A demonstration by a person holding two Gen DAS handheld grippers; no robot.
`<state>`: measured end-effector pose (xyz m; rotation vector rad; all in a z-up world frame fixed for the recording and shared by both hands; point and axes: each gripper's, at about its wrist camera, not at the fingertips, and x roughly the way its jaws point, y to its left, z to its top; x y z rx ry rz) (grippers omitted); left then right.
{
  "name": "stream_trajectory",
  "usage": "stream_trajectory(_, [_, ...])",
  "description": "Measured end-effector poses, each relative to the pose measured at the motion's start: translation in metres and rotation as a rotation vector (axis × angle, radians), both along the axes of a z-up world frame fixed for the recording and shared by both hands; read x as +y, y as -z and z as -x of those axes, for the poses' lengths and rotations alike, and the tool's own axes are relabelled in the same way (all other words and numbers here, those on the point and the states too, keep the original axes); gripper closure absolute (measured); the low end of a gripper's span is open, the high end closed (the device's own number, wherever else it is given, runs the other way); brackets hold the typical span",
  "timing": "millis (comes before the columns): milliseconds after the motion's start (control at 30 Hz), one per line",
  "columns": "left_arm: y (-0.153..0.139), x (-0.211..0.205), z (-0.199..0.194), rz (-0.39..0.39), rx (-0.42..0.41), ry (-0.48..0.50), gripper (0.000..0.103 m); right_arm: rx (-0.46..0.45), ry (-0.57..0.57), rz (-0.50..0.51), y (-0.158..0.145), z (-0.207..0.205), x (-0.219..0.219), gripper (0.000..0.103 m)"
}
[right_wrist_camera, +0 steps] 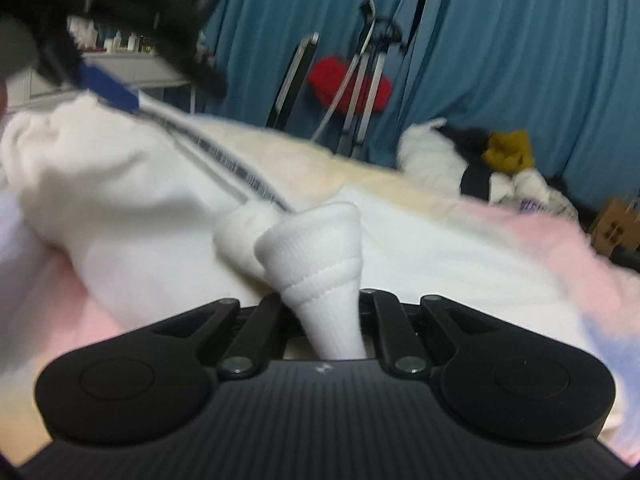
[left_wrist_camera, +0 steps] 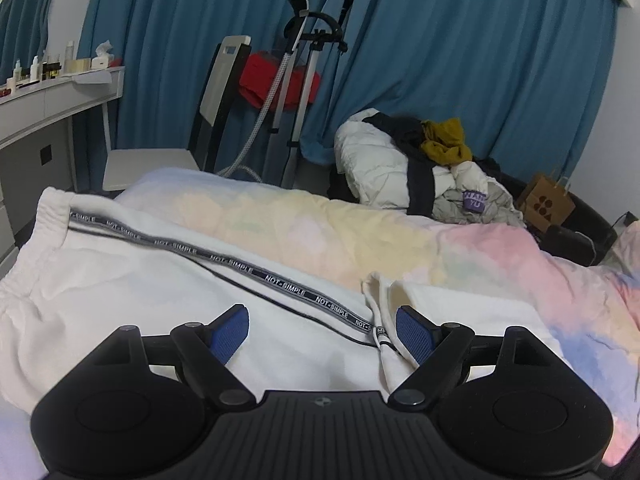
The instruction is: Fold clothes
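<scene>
Dim even light; right view motion-blurred; fisheye-bent edges

Blue curtains (left_wrist_camera: 440, 60) hang behind a garment steamer (left_wrist_camera: 298, 92); left of it a chair (left_wrist_camera: 208, 120), right a clothes heap (left_wrist_camera: 420, 160).

I am looking into a bedroom in a home. A bed with a pastel duvet (left_wrist_camera: 460, 248) fills the lower part of the frame. Blue curtains (left_wrist_camera: 460, 60) cover the back wall. At the upper left a white dressing table (left_wrist_camera: 52, 96) carries cosmetic bottles (left_wrist_camera: 24, 72). In the middle a garment steamer (left_wrist_camera: 298, 80) stands beside a chair (left_wrist_camera: 168, 148), and at the right clothes lie in a pile (left_wrist_camera: 420, 164).
</scene>
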<state>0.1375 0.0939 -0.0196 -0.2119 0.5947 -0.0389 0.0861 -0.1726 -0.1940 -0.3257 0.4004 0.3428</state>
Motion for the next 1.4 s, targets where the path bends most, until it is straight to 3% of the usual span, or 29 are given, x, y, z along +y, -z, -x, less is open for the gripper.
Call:
stream_trajectory(133, [0.001, 0.000, 0.001, 0.020, -0.013, -0.021, 0.020, -0.055, -0.007, -0.067, -0.020, 0.008, -0.003, 0.093])
stream_trajectory(200, [0.002, 0.000, 0.000, 0.021, -0.015, -0.023, 0.020, -0.033, -0.028, -0.111, -0.027, 0.004, -0.004, 0.093])
stream_trajectory(300, [0.007, -0.004, -0.004, -0.006, 0.001, -0.023, 0.020, 0.060, -0.036, -0.148, -0.008, -0.007, -0.008, 0.092])
stream_trajectory(500, [0.021, -0.006, -0.010, 0.014, 0.048, -0.005, 0.020, 0.064, -0.043, -0.218, -0.008, -0.002, -0.018, 0.088])
stream_trajectory(600, [0.026, -0.001, -0.013, 0.029, 0.056, 0.006, 0.020, 0.092, -0.061, -0.250, -0.012, 0.001, -0.022, 0.070])
stream_trajectory(667, [0.030, 0.002, -0.016, 0.054, 0.069, 0.012, 0.020, 0.100, -0.091, -0.247, -0.015, 0.004, -0.022, 0.053])
stream_trajectory(733, [0.035, 0.006, -0.018, 0.084, 0.081, 0.013, 0.020, 0.118, -0.143, -0.246, -0.019, 0.011, -0.025, 0.027])
stream_trajectory(800, [0.038, 0.007, -0.020, 0.097, 0.087, 0.014, 0.020, 0.134, -0.191, -0.247, -0.024, 0.018, -0.029, 0.020])
stream_trajectory(900, [0.040, 0.003, -0.021, 0.093, 0.085, 0.026, 0.020, 0.147, -0.246, -0.250, -0.036, 0.031, -0.039, 0.020])
stream_trajectory(1000, [0.040, -0.001, -0.019, 0.104, 0.072, 0.044, 0.020, 0.177, -0.216, -0.316, -0.052, 0.037, -0.059, 0.020])
stream_trajectory(1133, [0.039, -0.012, -0.012, 0.119, 0.040, 0.092, 0.020, 0.176, -0.076, -0.455, -0.071, 0.029, -0.106, 0.020])
stream_trajectory(1300, [0.046, -0.037, -0.013, 0.067, 0.039, 0.171, 0.020, 0.140, 0.166, -0.523, -0.065, -0.003, -0.168, 0.021])
stream_trajectory(1400, [0.056, -0.049, -0.016, 0.028, 0.064, 0.192, 0.020, 0.174, 0.269, -0.528, -0.046, -0.018, -0.190, 0.037])
